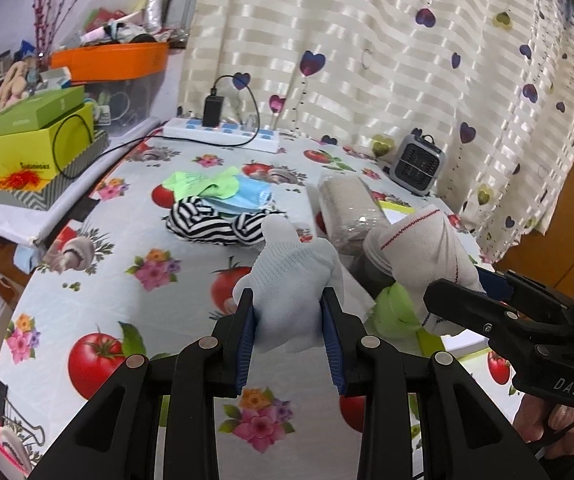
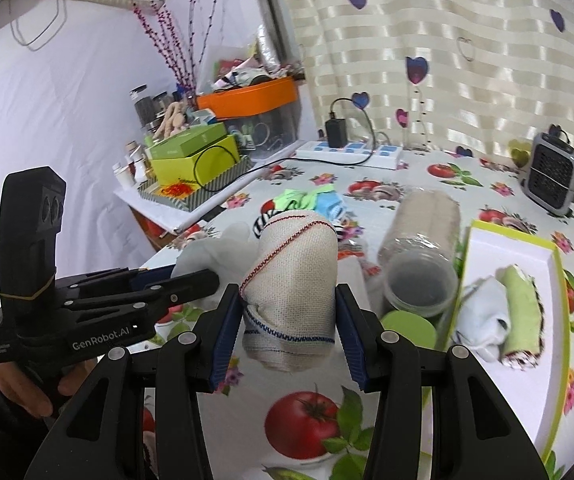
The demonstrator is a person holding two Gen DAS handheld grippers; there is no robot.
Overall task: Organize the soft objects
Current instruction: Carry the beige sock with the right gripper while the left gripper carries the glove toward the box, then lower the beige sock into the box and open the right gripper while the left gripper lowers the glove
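The table [image 1: 99,280] (tomato-print cloth) bears a sock pile [image 1: 219,208], jar [image 2: 423,248], tray [image 2: 559,320], fan [image 1: 417,164].

heart-print curtain [image 1: 367,40] behind fruit-print table [image 1: 127,280].

Your left gripper [image 1: 287,322] has blue pads on a pale white knit sock [image 1: 293,280]. Beyond that sock note the black-and-white striped cloth [image 1: 211,227], lime-green sock [image 1: 203,184], light-blue sock [image 1: 251,196], and tomato-and-flower printed tablecloth [image 1: 99,280].
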